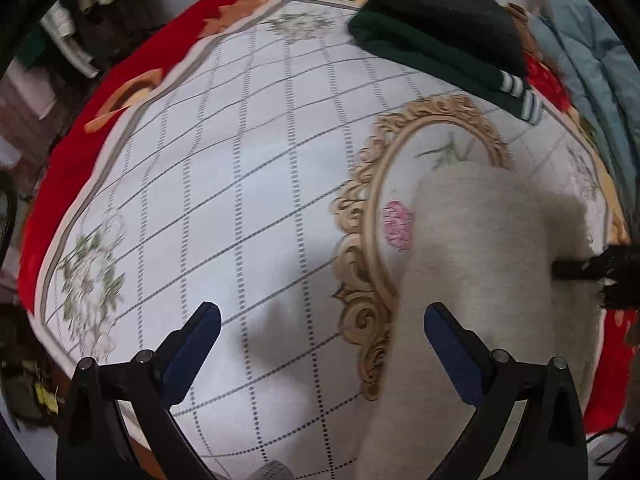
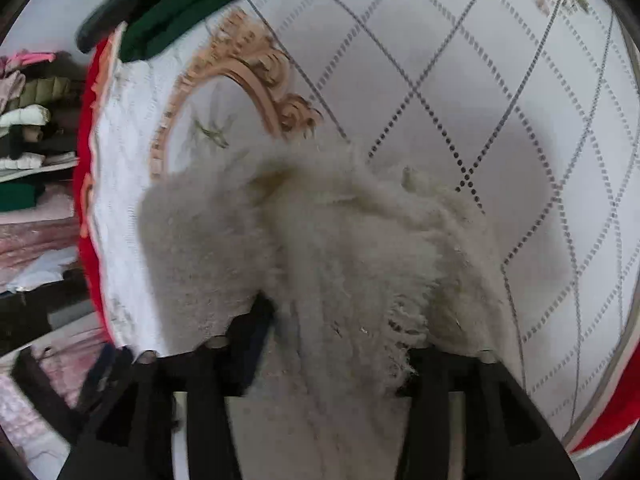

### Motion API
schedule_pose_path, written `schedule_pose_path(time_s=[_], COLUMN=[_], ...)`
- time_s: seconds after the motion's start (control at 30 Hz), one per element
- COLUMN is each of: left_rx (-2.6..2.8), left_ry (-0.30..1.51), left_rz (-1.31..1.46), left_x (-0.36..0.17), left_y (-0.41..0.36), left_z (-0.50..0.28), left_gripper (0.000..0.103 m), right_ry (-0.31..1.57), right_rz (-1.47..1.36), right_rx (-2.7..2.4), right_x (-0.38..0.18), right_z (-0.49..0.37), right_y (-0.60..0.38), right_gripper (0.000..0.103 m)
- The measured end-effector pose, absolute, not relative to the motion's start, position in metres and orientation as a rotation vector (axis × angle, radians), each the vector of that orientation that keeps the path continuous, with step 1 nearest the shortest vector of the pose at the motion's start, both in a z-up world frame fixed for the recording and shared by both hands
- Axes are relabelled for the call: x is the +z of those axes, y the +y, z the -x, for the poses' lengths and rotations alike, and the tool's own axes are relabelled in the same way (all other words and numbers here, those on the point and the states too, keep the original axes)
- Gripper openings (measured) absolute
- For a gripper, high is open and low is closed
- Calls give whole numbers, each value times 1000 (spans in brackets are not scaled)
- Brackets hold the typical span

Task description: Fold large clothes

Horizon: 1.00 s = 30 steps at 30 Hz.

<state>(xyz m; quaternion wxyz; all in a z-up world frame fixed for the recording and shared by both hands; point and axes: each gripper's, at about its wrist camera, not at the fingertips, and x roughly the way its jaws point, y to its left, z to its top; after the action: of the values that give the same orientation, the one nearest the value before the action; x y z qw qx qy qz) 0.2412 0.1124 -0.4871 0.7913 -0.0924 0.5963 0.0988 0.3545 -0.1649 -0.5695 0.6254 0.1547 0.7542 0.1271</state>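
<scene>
A fluffy cream-grey garment (image 1: 480, 280) lies on a white quilted bed cover (image 1: 240, 200) with a grid pattern and a gold oval frame print. My left gripper (image 1: 322, 316) is open and empty, hovering above the cover just left of the garment's edge. The right gripper shows in the left wrist view (image 1: 592, 270) at the garment's right edge. In the right wrist view the garment (image 2: 340, 240) is bunched up between the fingers (image 2: 256, 320) of my right gripper (image 2: 340, 332); its jaws stand wide apart and the fabric hides the right fingertip.
A dark green garment with striped cuffs (image 1: 432, 52) and a black garment (image 1: 440, 4) lie at the cover's far side. A red blanket (image 1: 100, 92) borders the cover. A blue quilted item (image 1: 592, 60) lies far right. Shelves of folded clothes (image 2: 32, 128) stand beside the bed.
</scene>
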Motion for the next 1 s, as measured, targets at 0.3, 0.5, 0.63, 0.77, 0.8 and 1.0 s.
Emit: schedule_pose_path(time_s=[0.3, 0.5, 0.63, 0.77, 0.8, 1.0], left_rx=[-183, -293, -305, -274, -270, -228], left_ry=[1353, 1378, 1379, 1334, 1321, 1280], left_rz=[482, 476, 524, 460, 426, 398], left_x=[-527, -552, -557, -542, -537, -514], left_y=[100, 77, 82, 73, 69, 67], left_z=[-266, -281, -285, -282, -282, -294], left_gripper=[103, 103, 103, 103, 103, 102], right_ry=[1718, 1812, 1793, 1771, 1764, 1706], right_rz=[-386, -586, -673, -747, -762, -835], right_rx=[262, 384, 488, 561, 565, 630], right_x=[-555, -635, -652, -650, -648, -617], right_z=[-328, -306, -312, -320, -321, -326], right_y=[-249, -262, -255, -245, -242, -221], right_gripper=[94, 94, 96, 66, 57, 43])
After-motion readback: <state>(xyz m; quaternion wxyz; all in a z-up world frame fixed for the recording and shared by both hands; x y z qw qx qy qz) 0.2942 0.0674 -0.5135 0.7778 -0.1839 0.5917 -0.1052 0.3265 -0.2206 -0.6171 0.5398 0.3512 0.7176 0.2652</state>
